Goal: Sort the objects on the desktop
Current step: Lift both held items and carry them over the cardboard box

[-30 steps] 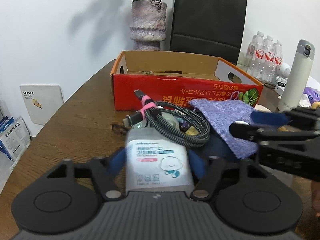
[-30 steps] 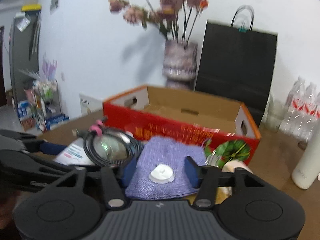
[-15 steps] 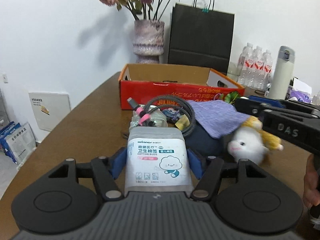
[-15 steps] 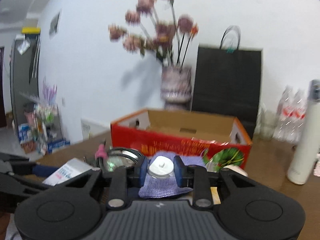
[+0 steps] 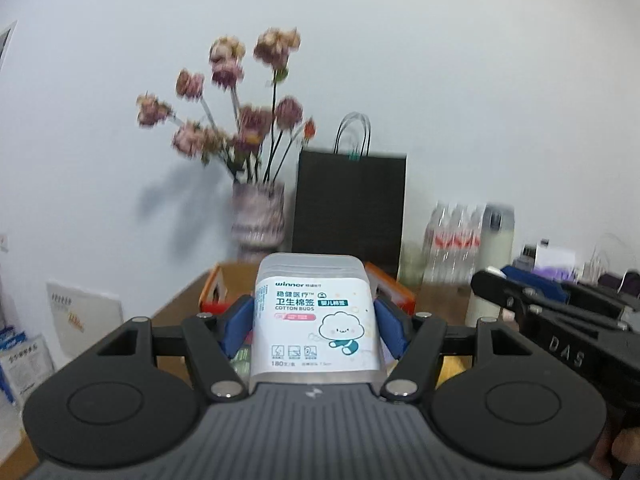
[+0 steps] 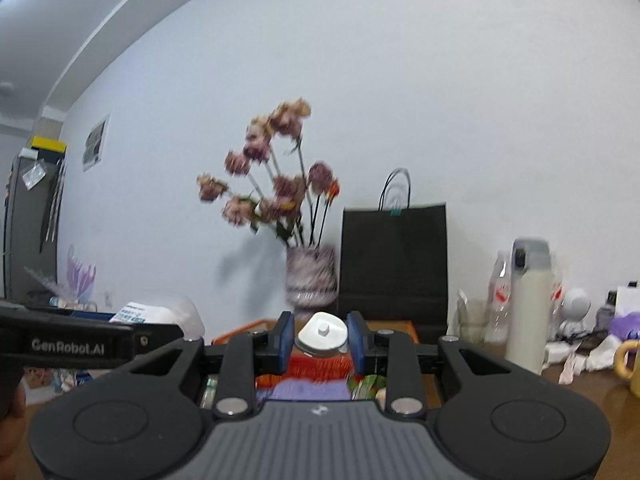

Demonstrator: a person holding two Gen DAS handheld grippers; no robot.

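My left gripper [image 5: 315,320] is shut on a clear cotton bud box [image 5: 316,320] with a white label, held up in the air. The box also shows in the right wrist view [image 6: 160,314]. My right gripper [image 6: 322,336] is shut on a small white round object [image 6: 323,331], also lifted. The red and orange cardboard box [image 5: 390,284] lies behind and below both grippers; it shows in the right wrist view [image 6: 320,366]. A purple cloth [image 6: 308,390] lies under the right gripper.
A vase of dried flowers [image 5: 258,220], a black paper bag [image 5: 350,204], water bottles [image 5: 452,232] and a white thermos [image 6: 528,312] stand at the back of the wooden table [image 6: 592,376]. A yellow mug [image 6: 628,360] is at the right.
Both grippers have risen well above the table with their objects. The pile of cable, cloth and plush toy has dropped out of the left wrist view.
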